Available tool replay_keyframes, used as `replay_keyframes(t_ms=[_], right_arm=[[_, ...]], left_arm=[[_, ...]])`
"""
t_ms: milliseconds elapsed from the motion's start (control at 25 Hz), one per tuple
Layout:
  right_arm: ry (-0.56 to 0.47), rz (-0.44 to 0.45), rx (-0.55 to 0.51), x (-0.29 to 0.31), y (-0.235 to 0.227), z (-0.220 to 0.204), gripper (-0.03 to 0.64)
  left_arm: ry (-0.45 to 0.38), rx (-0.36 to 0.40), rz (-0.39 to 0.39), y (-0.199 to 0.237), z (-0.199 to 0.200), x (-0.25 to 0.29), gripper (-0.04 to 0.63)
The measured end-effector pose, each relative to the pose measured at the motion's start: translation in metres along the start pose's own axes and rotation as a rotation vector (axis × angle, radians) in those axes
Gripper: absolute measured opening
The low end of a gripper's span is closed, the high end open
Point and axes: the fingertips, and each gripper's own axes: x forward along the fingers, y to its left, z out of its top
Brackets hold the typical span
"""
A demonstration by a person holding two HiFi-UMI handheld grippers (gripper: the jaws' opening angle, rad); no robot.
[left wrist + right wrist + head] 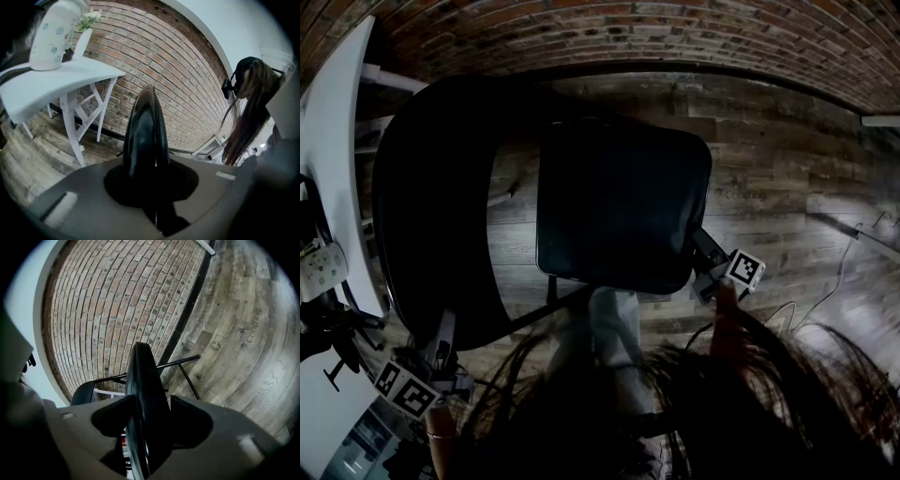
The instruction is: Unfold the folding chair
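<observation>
Black and slick, the folding chair (623,202) stands on the plank floor (787,187) before me, my left gripper (150,187) clamped on its backrest (145,131) edge and my right gripper (145,427) on the seat (140,376) rim, so either thin edge could slip out as the seat swings.

A homely room: brick wall (675,37), wood-plank floor (787,187), white table (79,77).

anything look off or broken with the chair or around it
Nothing stands out. The chair looks intact, with the left gripper shut on its backrest and the right gripper on its seat. Only a loose cable trails across the floor.
</observation>
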Motion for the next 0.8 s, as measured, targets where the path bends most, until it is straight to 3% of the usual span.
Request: replay_keyframes(t_ms=[400, 800], right_arm=[[-0.016, -0.015, 0.018, -0.003, -0.011, 0.003, 0.245], [-0.036, -0.124, 0.012, -0.016, -0.038, 0.010, 0.239]], left_arm=[[0.021, 0.007, -0.002, -0.005, -0.005, 0.005, 0.064], [0.096, 0.044, -0.072, -0.029, -0.020, 0.020, 0.072]])
